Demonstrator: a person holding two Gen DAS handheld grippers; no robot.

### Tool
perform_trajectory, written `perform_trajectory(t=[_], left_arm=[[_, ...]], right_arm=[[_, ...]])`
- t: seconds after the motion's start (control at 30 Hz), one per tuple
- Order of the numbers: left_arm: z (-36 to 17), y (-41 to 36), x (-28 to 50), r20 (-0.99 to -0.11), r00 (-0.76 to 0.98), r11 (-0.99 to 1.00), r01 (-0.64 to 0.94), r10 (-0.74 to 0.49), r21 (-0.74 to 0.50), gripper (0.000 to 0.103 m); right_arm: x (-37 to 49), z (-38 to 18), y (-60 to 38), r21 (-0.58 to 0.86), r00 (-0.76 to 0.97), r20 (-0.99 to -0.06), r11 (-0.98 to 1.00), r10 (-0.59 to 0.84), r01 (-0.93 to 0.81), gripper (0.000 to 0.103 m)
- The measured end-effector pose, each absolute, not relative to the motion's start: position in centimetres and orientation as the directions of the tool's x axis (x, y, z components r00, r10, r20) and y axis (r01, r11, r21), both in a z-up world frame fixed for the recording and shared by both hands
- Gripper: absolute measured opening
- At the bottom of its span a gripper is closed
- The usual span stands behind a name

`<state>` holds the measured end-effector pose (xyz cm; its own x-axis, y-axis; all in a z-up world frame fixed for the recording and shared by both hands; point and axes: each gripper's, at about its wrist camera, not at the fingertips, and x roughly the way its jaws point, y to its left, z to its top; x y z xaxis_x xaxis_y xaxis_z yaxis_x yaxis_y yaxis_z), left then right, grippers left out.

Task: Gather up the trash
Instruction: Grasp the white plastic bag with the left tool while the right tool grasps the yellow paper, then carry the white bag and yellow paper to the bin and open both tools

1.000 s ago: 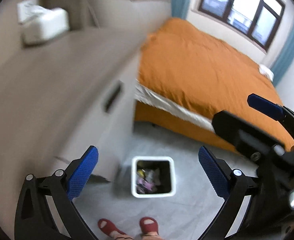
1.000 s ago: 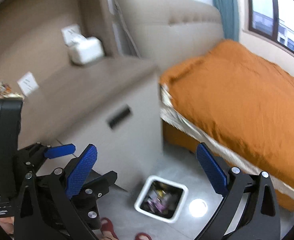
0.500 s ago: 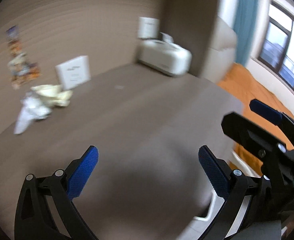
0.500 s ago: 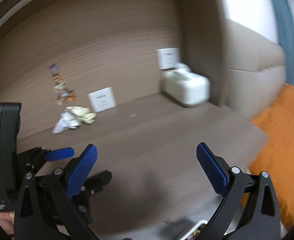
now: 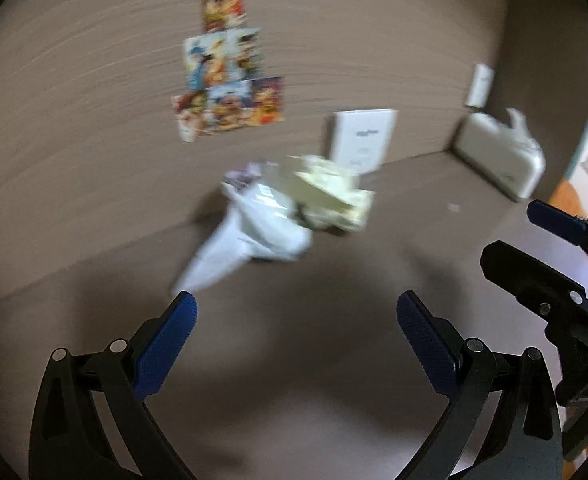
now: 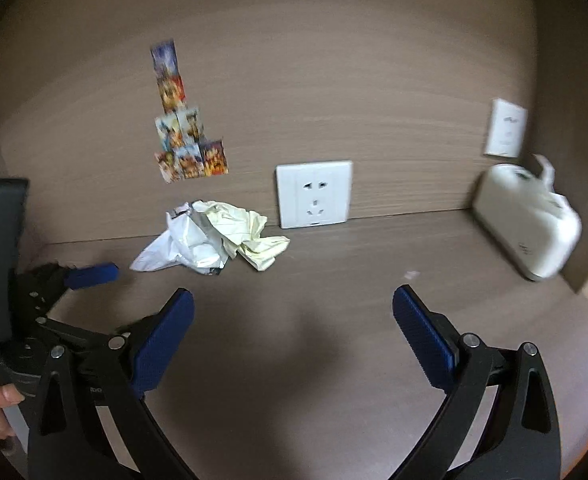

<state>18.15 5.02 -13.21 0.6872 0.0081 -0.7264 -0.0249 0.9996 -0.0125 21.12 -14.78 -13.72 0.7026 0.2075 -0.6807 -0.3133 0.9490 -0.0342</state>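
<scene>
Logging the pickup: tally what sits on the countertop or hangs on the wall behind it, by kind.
Crumpled trash pieces: 2, white wrapper and pale yellow paper
Tissue boxes: 1
Wall outlet plates: 2
Sticker clusters: 1
Total: 6

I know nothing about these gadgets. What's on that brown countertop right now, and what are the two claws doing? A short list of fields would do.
surface: brown wood-grain countertop
trash: crumpled white plastic bag touching a crumpled pale yellow paper, by the wall
wall: white power socket; colourful stickers
far right: white tissue box
left gripper: open, holding nothing, short of the trash
right gripper: open, holding nothing
trash collected: not yet
</scene>
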Motion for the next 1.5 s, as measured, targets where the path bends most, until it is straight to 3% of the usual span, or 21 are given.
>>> perform_trajectory(t=[0.37,0.43,0.5,0.53,0.57,0.67,0.73,1.17,1.5], left_arm=[[-16.0,8.0,24.8,-0.757,0.654,1.0,0.014,-0.012,-0.003,0.098],[-16.4,8.3,25.5,-0.76,0.65,1.0,0.018,-0.011,0.001,0.097],[-16.6,8.9,26.2,-0.77,0.637,0.999,0.029,-0.04,-0.028,0.084],[-16.8,9.1,26.6,-0.775,0.63,0.998,0.034,-0.06,-0.051,0.076],[-16.9,9.2,26.9,-0.781,0.618,0.995,0.052,-0.096,-0.081,0.064],[-16.8,8.4,26.9,-0.777,0.618,0.992,0.091,-0.123,-0.084,0.043],[-16.2,7.7,26.5,-0.767,0.628,0.991,0.106,-0.134,-0.086,0.039],[-9.0,1.6,19.6,-0.693,0.688,0.971,0.227,-0.214,-0.073,0.038],[-7.8,-11.7,13.2,-0.697,0.613,0.885,0.461,-0.372,-0.067,0.039]], right_arm=[[28.7,-17.8,-10.4,-0.003,0.628,-0.742,0.936,0.235,-0.353,0.099],[29.7,-18.3,-10.2,0.0,0.619,-0.75,0.937,0.23,-0.348,0.095],[30.6,-18.7,-10.0,0.018,0.605,-0.76,0.938,0.238,-0.346,0.084],[31.1,-19.0,-10.0,0.036,0.589,-0.768,0.936,0.251,-0.351,0.063],[31.5,-19.3,-9.9,0.049,0.571,-0.779,0.933,0.259,-0.357,0.053],[31.7,-19.3,-9.8,0.056,0.565,-0.781,0.931,0.266,-0.361,0.046],[31.3,-18.5,-10.1,0.047,0.589,-0.765,0.935,0.259,-0.351,0.041],[20.0,-8.4,-18.7,0.077,0.728,-0.648,0.97,0.224,-0.23,0.04],[8.3,-5.1,-28.9,0.051,0.766,-0.641,0.999,0.04,-0.009,0.04]])
